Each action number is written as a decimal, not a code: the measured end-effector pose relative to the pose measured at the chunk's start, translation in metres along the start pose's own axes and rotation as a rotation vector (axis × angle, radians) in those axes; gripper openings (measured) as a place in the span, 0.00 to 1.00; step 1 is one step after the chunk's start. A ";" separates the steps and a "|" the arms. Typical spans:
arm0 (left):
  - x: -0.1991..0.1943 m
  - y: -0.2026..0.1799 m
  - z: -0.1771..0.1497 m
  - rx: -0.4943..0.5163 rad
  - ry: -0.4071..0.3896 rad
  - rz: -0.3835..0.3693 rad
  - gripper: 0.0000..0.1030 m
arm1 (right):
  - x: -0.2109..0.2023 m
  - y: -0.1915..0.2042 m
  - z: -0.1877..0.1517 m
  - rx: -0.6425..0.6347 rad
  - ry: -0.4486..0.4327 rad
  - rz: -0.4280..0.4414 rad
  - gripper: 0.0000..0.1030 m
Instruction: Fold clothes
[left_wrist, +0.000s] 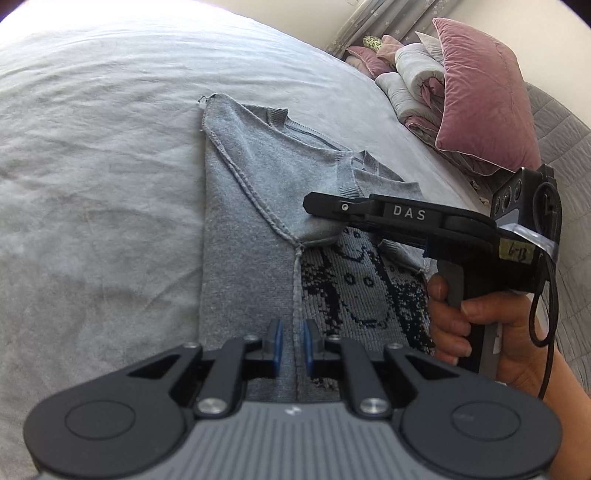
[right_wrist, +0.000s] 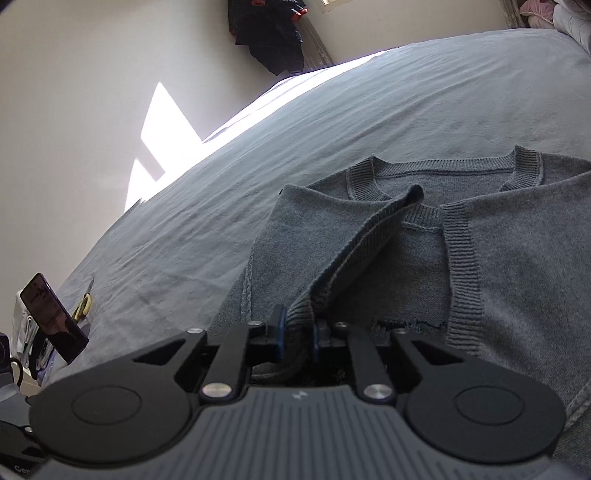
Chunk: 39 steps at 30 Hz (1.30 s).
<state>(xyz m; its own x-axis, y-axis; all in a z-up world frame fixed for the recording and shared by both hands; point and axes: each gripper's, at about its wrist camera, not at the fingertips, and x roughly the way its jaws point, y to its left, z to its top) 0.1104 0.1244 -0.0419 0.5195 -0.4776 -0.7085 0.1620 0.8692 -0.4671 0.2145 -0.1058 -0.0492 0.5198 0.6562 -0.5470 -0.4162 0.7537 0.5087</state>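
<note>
Right claw (right_wrist: 297, 330): blue pads are clamped on a raised fold of ribbed edge belonging to the grey knitted sweater (right_wrist: 369, 236), the fabric seen bunched between them in the right wrist view. From the left wrist view this claw (left_wrist: 321, 208) is seen side-on, held by a hand (left_wrist: 480, 332) at its grip, its tip set against the turned-over grey panel of the garment.

Left claw (left_wrist: 291, 343): blue pads are drawn close together over a lengthwise seam of the sweater (left_wrist: 251, 192); whether the knit is actually pinched between them cannot be told from the view.

Grey knitted sweater: laid on the pale grey bedsheet (left_wrist: 92, 166), partly folded, inside out, with seams exposed. A dark blue woven pattern (left_wrist: 369, 288) is shown on the uncovered part. The ribbed neckline (right_wrist: 443, 166) is placed at the far end from the right claw.

Surroundings: dusty pink velvet cushion (left_wrist: 480, 103) and rolled grey-and-pink bedding (left_wrist: 413, 81) are stacked at the head of the bed. A black phone (right_wrist: 53, 317) and yellow-handled scissors (right_wrist: 84, 304) are recorded near the bed's edge. A dark garment (right_wrist: 269, 33) is hung on the wall.
</note>
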 end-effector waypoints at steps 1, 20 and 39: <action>0.001 -0.001 -0.001 0.008 0.003 -0.002 0.10 | -0.003 -0.001 -0.002 0.016 0.001 0.002 0.14; -0.005 -0.014 -0.005 0.056 0.022 -0.050 0.10 | -0.031 -0.012 0.001 0.107 0.100 -0.114 0.08; -0.003 -0.003 -0.003 0.028 0.012 -0.013 0.11 | 0.011 -0.047 0.037 0.114 -0.108 -0.267 0.07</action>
<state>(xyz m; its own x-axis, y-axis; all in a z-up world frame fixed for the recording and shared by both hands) 0.1054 0.1229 -0.0401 0.5068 -0.4905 -0.7089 0.1922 0.8659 -0.4618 0.2670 -0.1353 -0.0548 0.6786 0.4228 -0.6006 -0.1709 0.8862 0.4307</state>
